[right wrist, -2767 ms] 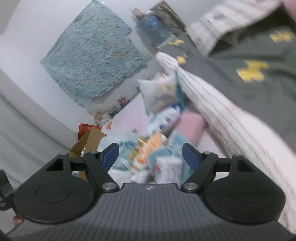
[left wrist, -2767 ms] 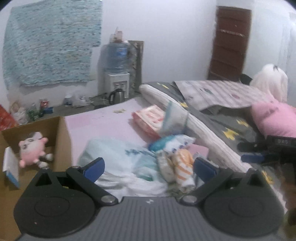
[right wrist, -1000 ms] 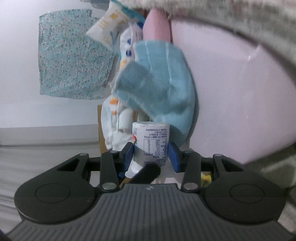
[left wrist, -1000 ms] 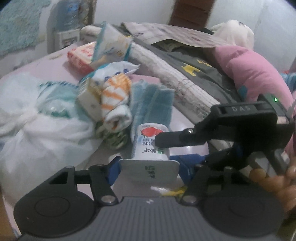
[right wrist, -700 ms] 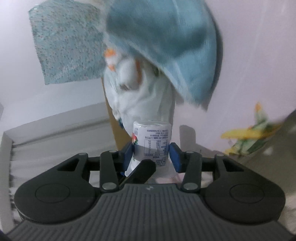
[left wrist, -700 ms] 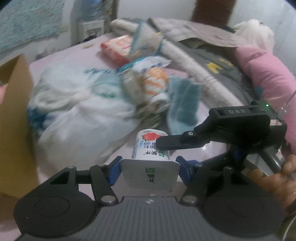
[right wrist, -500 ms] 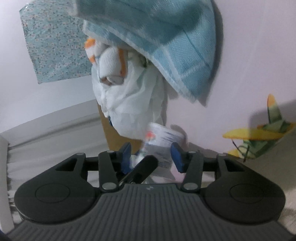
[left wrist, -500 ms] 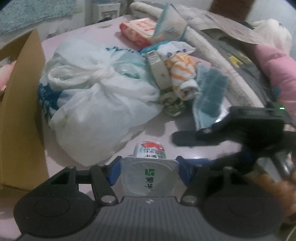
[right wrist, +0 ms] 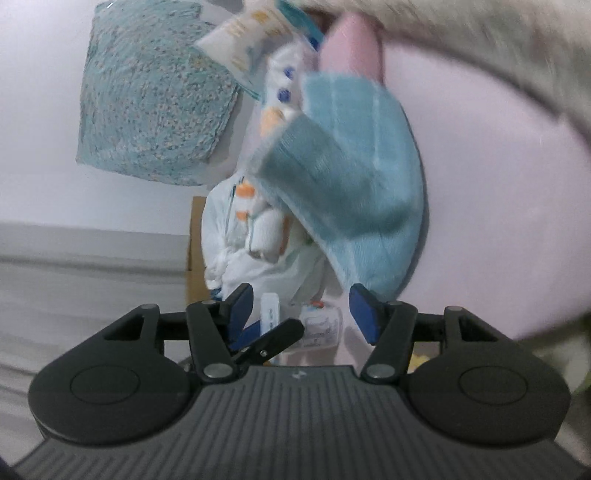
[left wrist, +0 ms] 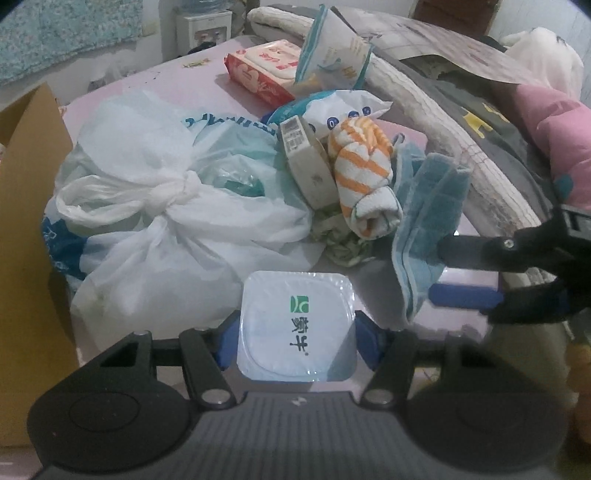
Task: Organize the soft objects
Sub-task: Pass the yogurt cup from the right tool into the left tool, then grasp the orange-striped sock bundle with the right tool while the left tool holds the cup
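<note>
Left gripper [left wrist: 297, 332] pinches the yogurt cup [left wrist: 297, 325] at bottom centre, right gripper [right wrist: 301, 312] just spread off it, empty; thin-walled cup could crush or slip.

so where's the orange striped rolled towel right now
In the left wrist view, the orange striped towel lies mid-pile on the bed, between the white box on its left and the folded blue cloth on its right.

A water dispenser [left wrist: 207, 24] stands far beyond the claw, a patterned cloth [left wrist: 55, 33] hanging to its left.
</note>
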A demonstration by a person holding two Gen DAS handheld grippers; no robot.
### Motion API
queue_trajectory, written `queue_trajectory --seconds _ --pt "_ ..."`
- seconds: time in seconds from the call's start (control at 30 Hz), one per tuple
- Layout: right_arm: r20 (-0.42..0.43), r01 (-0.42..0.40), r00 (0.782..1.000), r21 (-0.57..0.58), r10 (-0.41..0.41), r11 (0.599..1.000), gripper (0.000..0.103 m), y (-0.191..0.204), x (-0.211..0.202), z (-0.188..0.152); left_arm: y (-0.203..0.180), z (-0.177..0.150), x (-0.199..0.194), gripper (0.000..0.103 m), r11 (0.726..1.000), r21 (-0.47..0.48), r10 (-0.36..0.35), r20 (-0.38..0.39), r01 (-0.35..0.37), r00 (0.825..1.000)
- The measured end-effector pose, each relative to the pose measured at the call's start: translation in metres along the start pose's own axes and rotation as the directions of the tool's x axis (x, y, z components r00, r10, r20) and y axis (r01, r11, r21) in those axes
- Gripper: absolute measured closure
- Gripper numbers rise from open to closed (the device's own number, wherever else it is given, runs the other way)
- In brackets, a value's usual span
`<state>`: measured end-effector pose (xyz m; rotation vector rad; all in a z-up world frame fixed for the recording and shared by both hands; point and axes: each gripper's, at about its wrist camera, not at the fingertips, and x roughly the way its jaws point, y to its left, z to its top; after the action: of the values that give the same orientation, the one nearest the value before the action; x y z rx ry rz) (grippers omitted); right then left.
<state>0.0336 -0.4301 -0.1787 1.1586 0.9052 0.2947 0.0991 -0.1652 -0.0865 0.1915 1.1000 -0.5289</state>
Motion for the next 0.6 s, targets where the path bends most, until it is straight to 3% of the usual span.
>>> queue_trajectory --seconds 0.27,0.6 --pt "0.103 0.096 0.992 -0.253 -0.072 0.963 0.045 0.04 -0.011 0.016 -0.001 0.003 -0.003 0.039 1.0 0.013 0.007 0.012 -0.007 1.0" --pt "0.154 0.121 0.986 -0.384 -0.065 0.916 0.046 0.089 -0.001 0.05 0.006 -0.003 -0.011 0.039 1.0 0.003 0.017 0.015 -0.017 1.0"
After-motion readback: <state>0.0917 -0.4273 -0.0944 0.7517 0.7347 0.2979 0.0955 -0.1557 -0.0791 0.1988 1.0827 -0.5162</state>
